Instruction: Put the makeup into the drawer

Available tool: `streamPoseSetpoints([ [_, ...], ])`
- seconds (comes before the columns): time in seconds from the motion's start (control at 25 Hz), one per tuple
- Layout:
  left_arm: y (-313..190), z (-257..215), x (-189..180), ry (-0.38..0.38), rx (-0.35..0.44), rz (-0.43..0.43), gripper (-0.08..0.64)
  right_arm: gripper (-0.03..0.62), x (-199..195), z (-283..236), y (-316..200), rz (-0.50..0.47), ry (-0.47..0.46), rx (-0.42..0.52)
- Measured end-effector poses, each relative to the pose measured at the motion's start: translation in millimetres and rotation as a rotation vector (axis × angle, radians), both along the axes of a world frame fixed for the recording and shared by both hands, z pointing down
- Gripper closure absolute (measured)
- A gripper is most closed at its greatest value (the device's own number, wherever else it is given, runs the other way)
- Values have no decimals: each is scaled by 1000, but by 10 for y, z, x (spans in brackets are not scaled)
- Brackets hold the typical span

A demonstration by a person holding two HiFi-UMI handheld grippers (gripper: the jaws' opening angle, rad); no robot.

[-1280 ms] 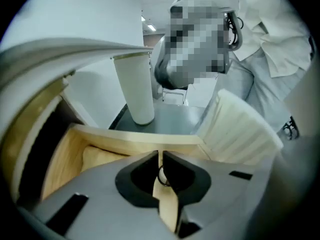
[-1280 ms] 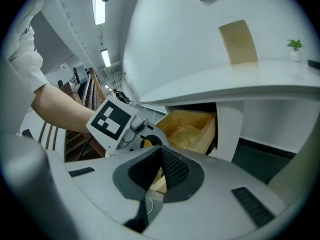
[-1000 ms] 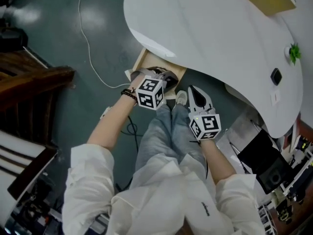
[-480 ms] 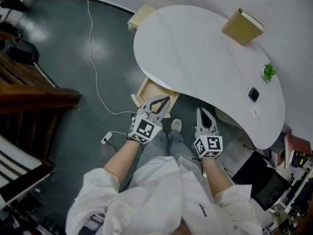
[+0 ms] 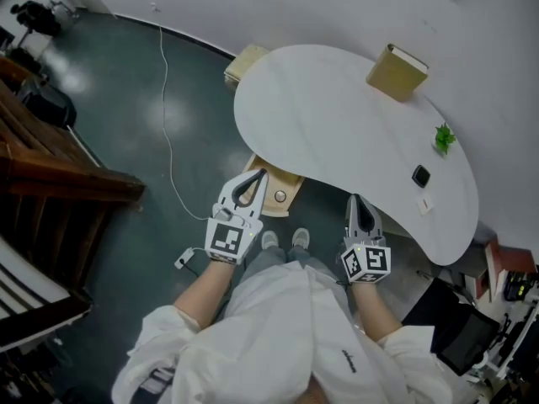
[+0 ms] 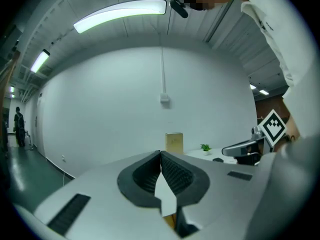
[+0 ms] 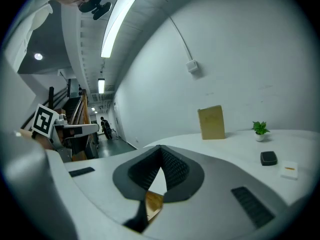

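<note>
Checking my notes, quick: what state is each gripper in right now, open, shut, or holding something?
Left gripper: closed, nothing between its jaws.
Right gripper: closed, nothing between its jaws.

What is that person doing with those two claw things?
A person stands at a white table, holding a gripper in each hand. The left gripper and the right gripper are both shut and empty, near the table's edge. A wooden drawer under the table stands open. Neither gripper holds makeup; what lies in the drawer is too small to tell.
</note>
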State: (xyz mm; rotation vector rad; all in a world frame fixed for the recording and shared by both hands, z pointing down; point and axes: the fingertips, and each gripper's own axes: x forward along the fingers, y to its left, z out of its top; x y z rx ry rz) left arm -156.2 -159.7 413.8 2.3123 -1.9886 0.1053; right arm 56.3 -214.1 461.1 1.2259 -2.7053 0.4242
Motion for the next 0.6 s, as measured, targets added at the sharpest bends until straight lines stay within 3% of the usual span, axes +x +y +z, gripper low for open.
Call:
streamPoseSetpoints([
  [0.32, 186, -358, -217, -16, 51, -100, 534, 575, 400, -433, -131, 92, -35, 83],
  [0.6, 181, -504, -240, -33, 86, -125, 534, 575, 453, -488, -161, 103, -34, 92],
])
